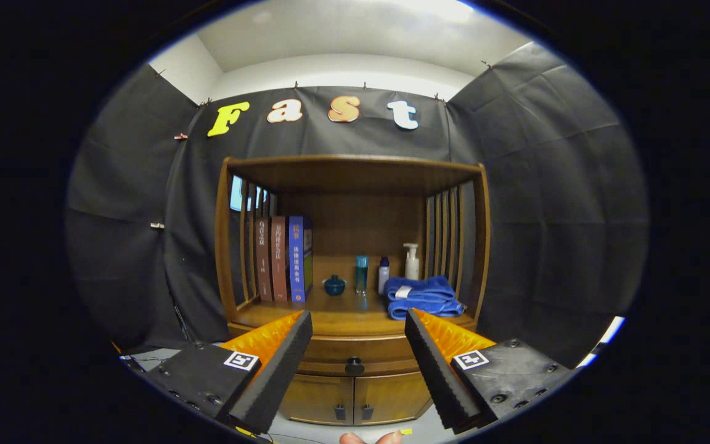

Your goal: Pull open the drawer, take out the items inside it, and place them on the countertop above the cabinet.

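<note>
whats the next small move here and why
Probably ease the gripper straight forward toward the drawer knob. The fingers stand wide open with nothing between them, the knob sits centred in the gap but beyond the tips, and the drawer under the countertop looks fully shut. Closing on the knob comes only once it lies between the fingers.

Three books stand upright at the left edge of the cabinet's countertop, their spines printed with characters too small to read. The bottles' labels are likewise illegible
</note>
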{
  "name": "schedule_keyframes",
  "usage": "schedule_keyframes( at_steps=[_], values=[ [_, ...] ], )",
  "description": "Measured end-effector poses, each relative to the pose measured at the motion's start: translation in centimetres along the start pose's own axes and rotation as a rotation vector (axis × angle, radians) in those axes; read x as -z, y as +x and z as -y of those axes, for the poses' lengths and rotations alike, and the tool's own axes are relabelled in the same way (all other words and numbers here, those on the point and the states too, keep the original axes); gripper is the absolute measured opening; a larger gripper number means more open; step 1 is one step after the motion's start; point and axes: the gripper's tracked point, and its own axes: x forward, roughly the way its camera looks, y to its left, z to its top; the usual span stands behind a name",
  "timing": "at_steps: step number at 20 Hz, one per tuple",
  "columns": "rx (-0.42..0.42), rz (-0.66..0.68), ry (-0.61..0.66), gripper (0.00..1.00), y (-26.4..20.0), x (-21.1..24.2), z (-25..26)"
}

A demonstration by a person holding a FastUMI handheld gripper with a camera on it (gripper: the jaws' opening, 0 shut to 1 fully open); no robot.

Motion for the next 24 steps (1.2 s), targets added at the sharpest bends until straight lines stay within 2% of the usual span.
schedule_keyframes(
  at_steps=[11, 14, 19, 24],
  values=[
    [-0.06, -0.165, 0.078, 0.99, 9.0, 16.5, 0.9],
    [-0.081, -0.202, 0.081, 0.99, 11.6, 19.5, 0.1],
    [-0.076, -0.228, 0.052, 0.99, 14.8, 21.9, -0.2],
    [-0.097, -0.24, 0.036, 0.53, 15.6, 22.6, -0.9]
  ],
)
